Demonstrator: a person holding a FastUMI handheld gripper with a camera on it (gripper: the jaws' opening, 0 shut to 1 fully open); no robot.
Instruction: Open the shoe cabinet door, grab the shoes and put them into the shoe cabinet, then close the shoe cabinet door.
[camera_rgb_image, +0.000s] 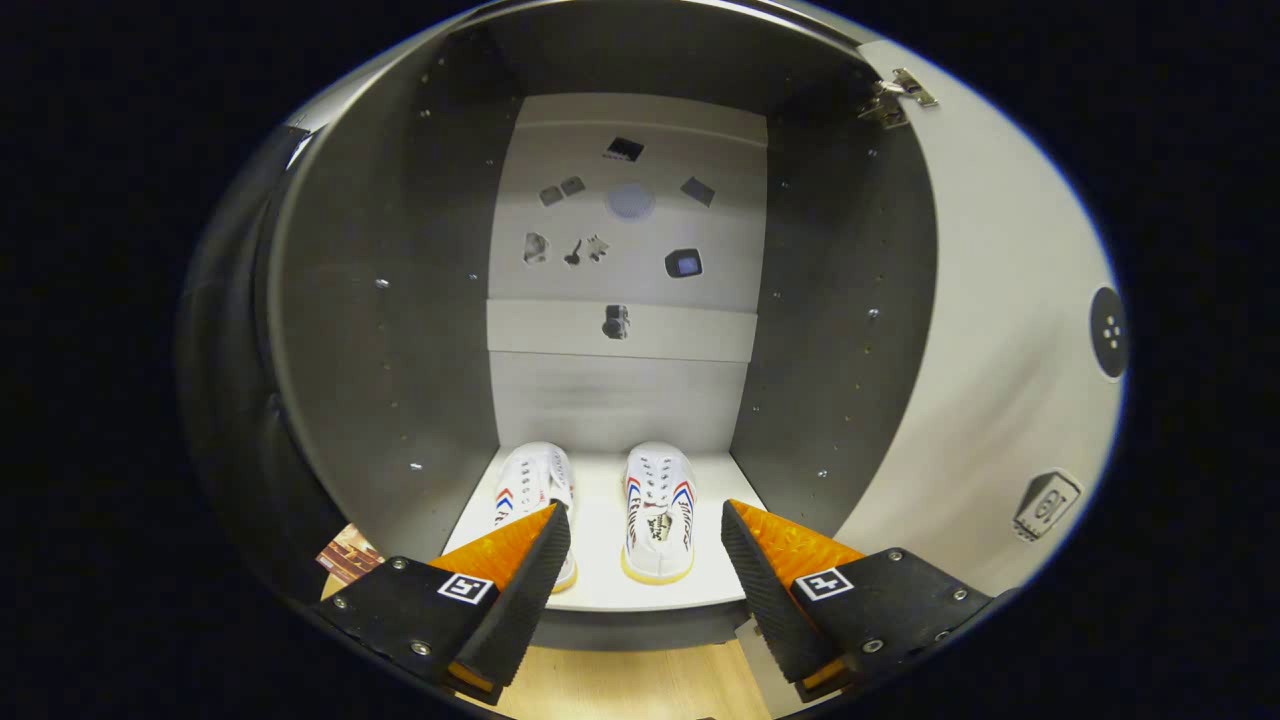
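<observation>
Gripper (645, 545) spread wide, empty, fingers framing front edge of bottom shelf (600, 590). Pair of white sneakers (657, 510) stood side by side on that shelf, toes toward cabinet back panel (620, 380); heel of right one sat near front edge, between fingers. Cabinet door (1000, 330) hung open at right. Risk: right finger near door side; careless swing could clip hinge (900, 95), or closing door could catch protruding heel.

You have the shoe cabinet (420, 330) open, its door (1000, 330) swung wide to the right. Both white shoes, the left one (535, 480) and the right one (658, 510), stand side by side on its bottom shelf (600, 560), toes pointing inward.
</observation>
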